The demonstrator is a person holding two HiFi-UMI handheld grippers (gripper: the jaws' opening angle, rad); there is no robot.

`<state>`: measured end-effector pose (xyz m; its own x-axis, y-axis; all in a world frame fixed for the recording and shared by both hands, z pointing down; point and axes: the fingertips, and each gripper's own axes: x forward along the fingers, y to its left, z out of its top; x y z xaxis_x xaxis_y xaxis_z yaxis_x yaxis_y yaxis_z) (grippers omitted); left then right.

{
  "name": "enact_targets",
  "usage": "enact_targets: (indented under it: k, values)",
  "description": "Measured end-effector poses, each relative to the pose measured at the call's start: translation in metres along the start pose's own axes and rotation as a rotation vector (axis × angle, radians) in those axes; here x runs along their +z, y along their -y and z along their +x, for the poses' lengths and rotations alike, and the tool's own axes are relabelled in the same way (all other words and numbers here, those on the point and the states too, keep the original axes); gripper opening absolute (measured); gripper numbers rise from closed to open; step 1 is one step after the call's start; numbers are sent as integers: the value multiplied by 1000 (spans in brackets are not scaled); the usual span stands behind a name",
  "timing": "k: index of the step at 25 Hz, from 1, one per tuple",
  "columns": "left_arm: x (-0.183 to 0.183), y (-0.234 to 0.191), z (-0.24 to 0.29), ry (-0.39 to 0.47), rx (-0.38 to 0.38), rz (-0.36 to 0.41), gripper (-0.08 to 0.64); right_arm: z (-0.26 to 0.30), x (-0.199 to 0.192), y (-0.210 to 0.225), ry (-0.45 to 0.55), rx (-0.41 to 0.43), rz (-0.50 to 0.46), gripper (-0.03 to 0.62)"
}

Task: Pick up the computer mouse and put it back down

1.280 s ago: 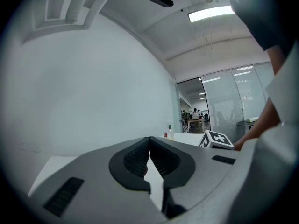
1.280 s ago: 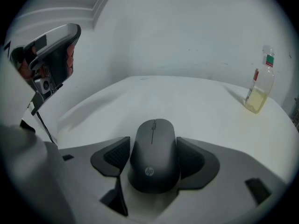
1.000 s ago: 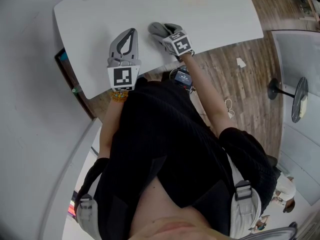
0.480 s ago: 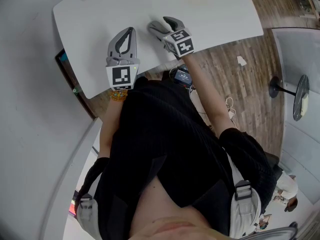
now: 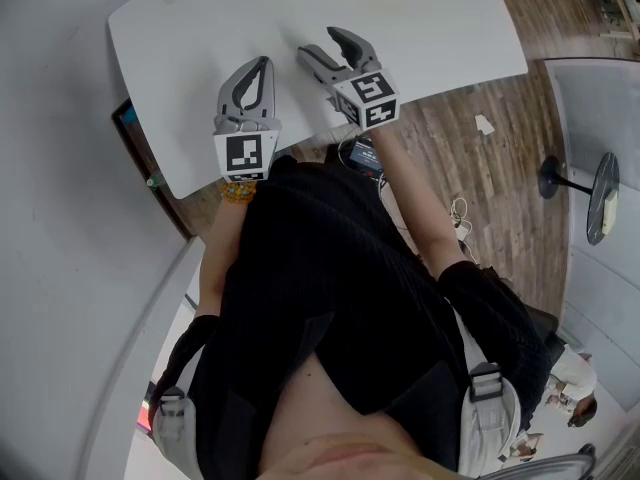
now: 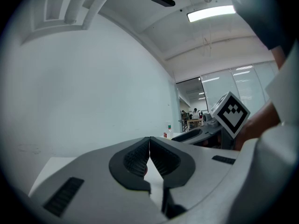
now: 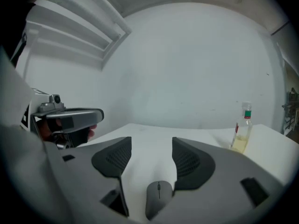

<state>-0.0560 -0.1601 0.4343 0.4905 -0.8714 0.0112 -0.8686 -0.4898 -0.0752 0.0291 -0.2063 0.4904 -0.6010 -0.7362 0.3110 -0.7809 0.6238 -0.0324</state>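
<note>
Mouse down between spread right jaws
The mouse [image 7: 158, 197] lies on the white table [image 7: 149, 136], low between the right gripper's [image 7: 150, 155] parted jaws, ungripped. The left gripper [image 6: 149, 160] is pressed closed on nothing. A bottle [image 7: 242, 133] stands farther back.

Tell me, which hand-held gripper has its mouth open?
The right hand-held gripper: its jaws stand apart near the mouse. The left hand-held gripper is shut.

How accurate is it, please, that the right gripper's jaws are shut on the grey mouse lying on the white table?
No: the jaws of the right gripper stand apart, not shut on the grey mouse, which lies on the white table. The right gripper view shows this.
</note>
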Motion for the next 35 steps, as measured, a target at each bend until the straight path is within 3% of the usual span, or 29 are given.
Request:
enact_targets:
  k: [5,8,15,35]
  values:
    - [0,-1,-1,5,1,-2,14,-13,17,-4,103,-35,-19,279]
    - [1,0,-1,10,1,2,14,-21,28,-5,168,-71,-42,181]
    - [3,0,-4,23,5,-2,14,-38,39,-9,246,-145,-57,88]
    - [9,3,-5,50,1,3,14,-51,34,-10,266,-196,-81,37]
